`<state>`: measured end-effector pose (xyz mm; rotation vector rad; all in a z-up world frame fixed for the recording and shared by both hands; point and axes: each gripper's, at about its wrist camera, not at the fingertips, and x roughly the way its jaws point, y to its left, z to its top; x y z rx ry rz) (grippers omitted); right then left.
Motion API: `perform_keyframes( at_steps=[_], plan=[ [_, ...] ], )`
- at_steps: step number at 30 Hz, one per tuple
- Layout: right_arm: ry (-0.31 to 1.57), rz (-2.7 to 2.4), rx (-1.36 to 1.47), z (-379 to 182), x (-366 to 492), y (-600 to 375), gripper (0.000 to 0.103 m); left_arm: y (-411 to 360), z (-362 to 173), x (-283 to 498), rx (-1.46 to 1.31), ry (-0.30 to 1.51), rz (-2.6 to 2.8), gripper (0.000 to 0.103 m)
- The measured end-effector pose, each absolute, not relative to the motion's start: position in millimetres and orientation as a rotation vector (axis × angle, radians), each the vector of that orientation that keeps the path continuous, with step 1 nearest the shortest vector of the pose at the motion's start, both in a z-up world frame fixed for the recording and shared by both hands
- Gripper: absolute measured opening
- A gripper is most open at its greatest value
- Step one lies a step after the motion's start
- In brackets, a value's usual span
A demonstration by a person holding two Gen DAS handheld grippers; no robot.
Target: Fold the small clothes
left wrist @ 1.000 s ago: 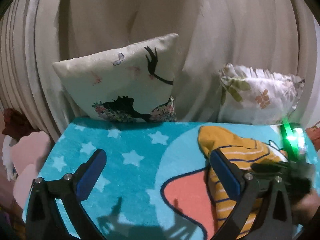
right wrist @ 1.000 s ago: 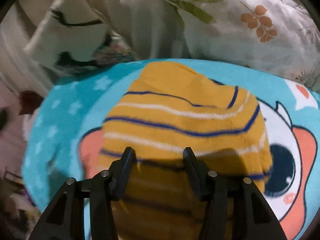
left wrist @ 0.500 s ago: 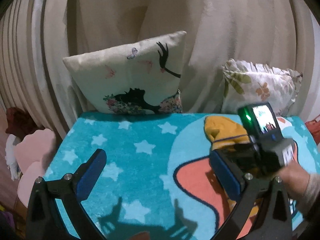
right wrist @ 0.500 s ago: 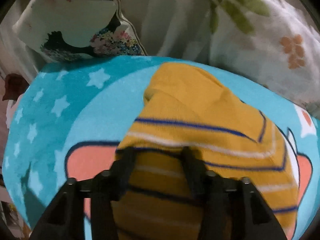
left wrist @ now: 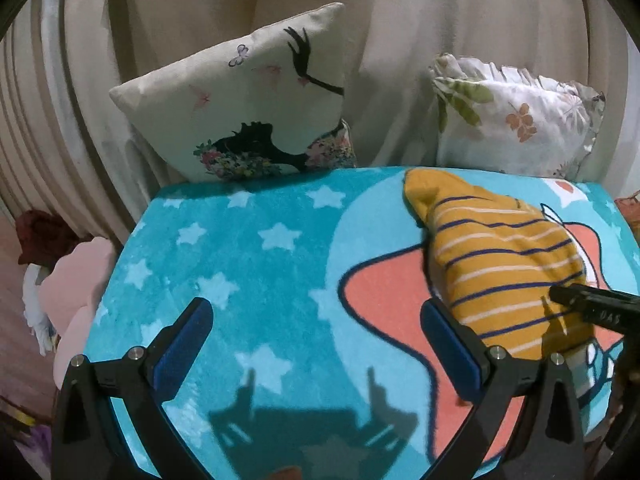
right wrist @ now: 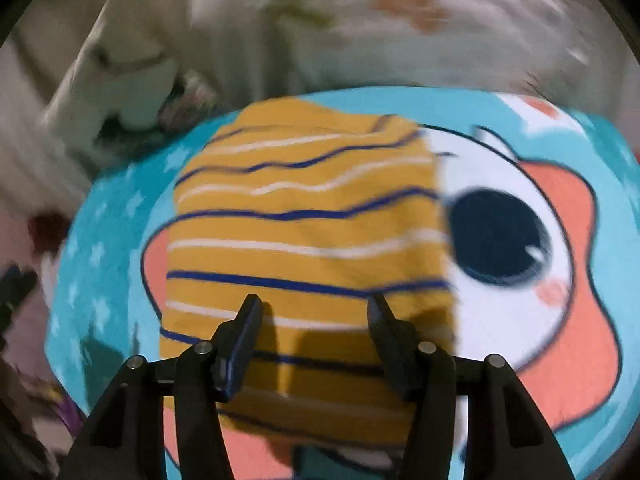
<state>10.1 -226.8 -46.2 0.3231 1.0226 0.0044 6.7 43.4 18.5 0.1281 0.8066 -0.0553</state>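
A small yellow garment with blue and white stripes (left wrist: 496, 264) lies folded on the turquoise cartoon blanket (left wrist: 256, 264), right of centre. In the right wrist view the garment (right wrist: 304, 224) lies as a rough rectangle straight ahead. My left gripper (left wrist: 316, 340) is open and empty above the blanket, left of the garment. My right gripper (right wrist: 314, 316) is open, its fingers apart above the garment's near edge, holding nothing. One of its fingertips (left wrist: 576, 300) shows at the right edge of the left wrist view.
A cream cushion with a black lash print (left wrist: 256, 108) and a floral cushion (left wrist: 516, 120) lean on a beige curtain behind the blanket. Pink and dark red soft things (left wrist: 68, 264) lie off the left edge.
My right gripper has pulled back off the garment toward the near edge, and its view is blurred by motion. The garment now lies flatter. My left gripper has stayed open and moved slightly.
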Motion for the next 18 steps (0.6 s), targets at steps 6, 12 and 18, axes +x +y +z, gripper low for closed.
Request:
perform_keyframes(
  at_steps=[6, 12, 18],
  plan=[
    [0.983, -0.027, 0.197, -19, -19, -234, 0.060, 2, 26, -17, 0.102, 0.824, -0.086, 0.103],
    [1.002, 0.031, 0.123, -21, -71, -242, 0.064, -53, 22, -55, 0.089, 0.869, -0.160, 0.103],
    [1.000, 0.020, 0.115, -21, -116, -270, 0.065, -98, 21, -97, 0.146, 0.853, -0.153, 0.103]
  ],
)
